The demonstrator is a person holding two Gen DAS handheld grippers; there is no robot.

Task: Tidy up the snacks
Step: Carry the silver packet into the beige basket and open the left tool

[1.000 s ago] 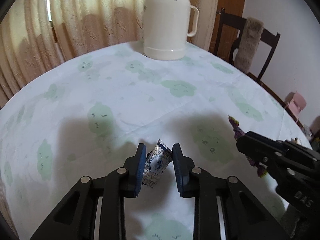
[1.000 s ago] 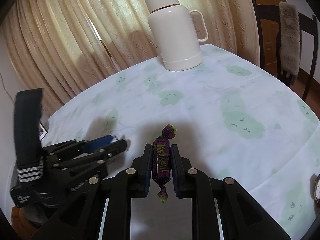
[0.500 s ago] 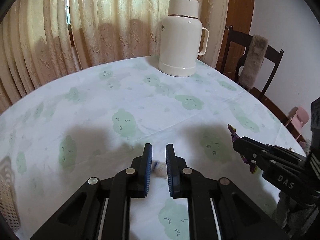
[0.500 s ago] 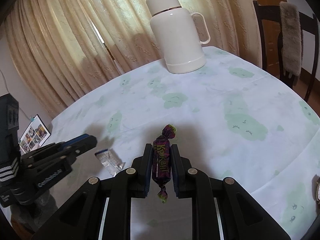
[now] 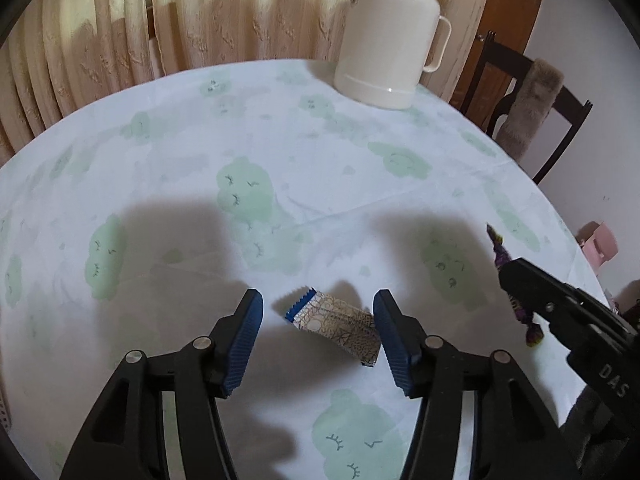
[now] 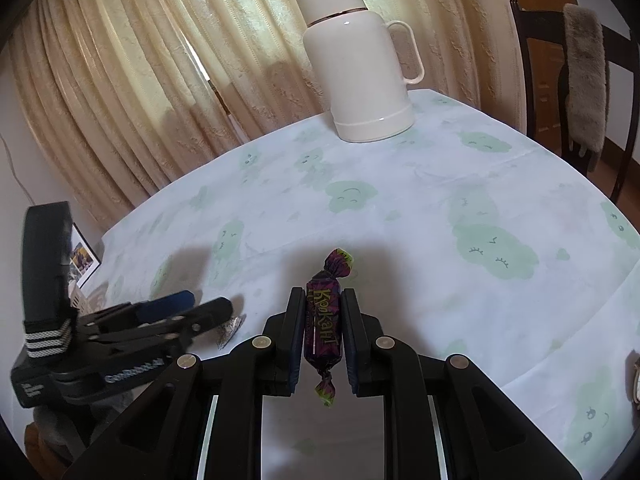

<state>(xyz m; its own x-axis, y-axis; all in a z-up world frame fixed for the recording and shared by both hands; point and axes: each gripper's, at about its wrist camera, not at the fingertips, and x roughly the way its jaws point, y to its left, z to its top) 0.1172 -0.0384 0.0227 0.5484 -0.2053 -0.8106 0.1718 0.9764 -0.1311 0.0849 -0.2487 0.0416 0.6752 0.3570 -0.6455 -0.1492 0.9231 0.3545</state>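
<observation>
A round table (image 5: 280, 128) in a cloud-print cloth fills both views, with curtains (image 5: 200, 12) behind it. A cream flask (image 5: 390, 36) stands upright at the far edge. The left gripper (image 5: 318, 330) is spread wide over the cloth, and a patterned packet (image 5: 336, 326) lies flat between its fingers, its end just beside the right one. The right gripper (image 6: 322, 322) is clamped on a purple candy (image 6: 323, 320), held lengthwise between the pads.

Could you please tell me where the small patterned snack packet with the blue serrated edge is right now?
In the left wrist view, the small patterned snack packet lies flat on the cloud-print tablecloth, between the open left gripper fingers, nearer the right-hand one.
</observation>
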